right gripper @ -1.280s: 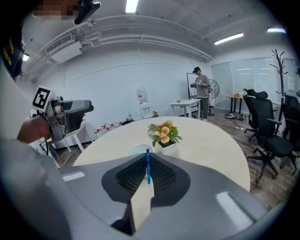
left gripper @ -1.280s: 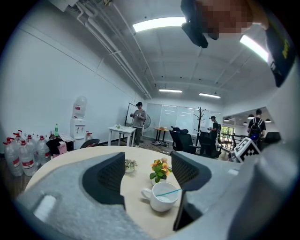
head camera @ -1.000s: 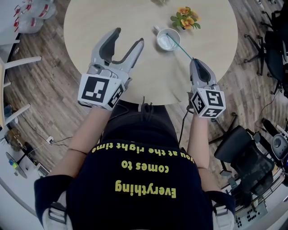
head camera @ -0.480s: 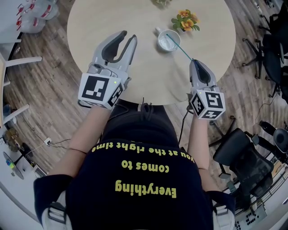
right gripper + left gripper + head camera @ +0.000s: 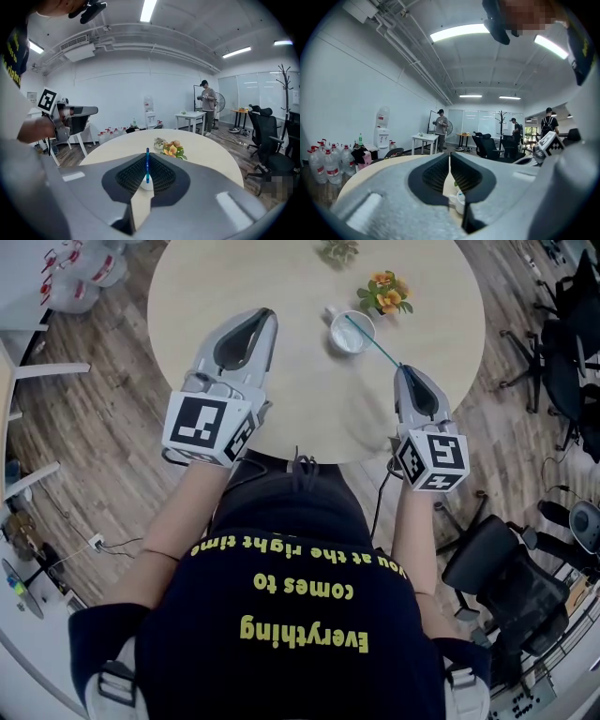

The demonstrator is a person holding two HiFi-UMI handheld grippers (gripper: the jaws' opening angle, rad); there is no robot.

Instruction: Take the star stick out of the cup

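Note:
A white cup (image 5: 352, 332) stands on the round beige table (image 5: 234, 282), right of centre. A thin teal stick (image 5: 375, 341) slants from the cup's mouth back to my right gripper (image 5: 405, 369), which is shut on its near end. In the right gripper view the stick (image 5: 147, 161) stands upright between the closed jaws of that gripper (image 5: 146, 177), with the cup (image 5: 146, 185) just beyond. No star shows. My left gripper (image 5: 265, 317) hovers left of the cup, shut and empty. Through its closed jaws the left gripper (image 5: 449, 161) view shows the cup (image 5: 461, 202).
A pot of orange flowers (image 5: 385, 289) sits just behind the cup, and a small green plant (image 5: 337, 249) stands at the table's far edge. Office chairs (image 5: 562, 343) are on the right, water bottles (image 5: 80, 277) on the floor at the left. People stand far back in the room.
The left gripper's jaws have closed from wide open to shut, with nothing between them. The right gripper has kept its hold on the stick and stayed in place.

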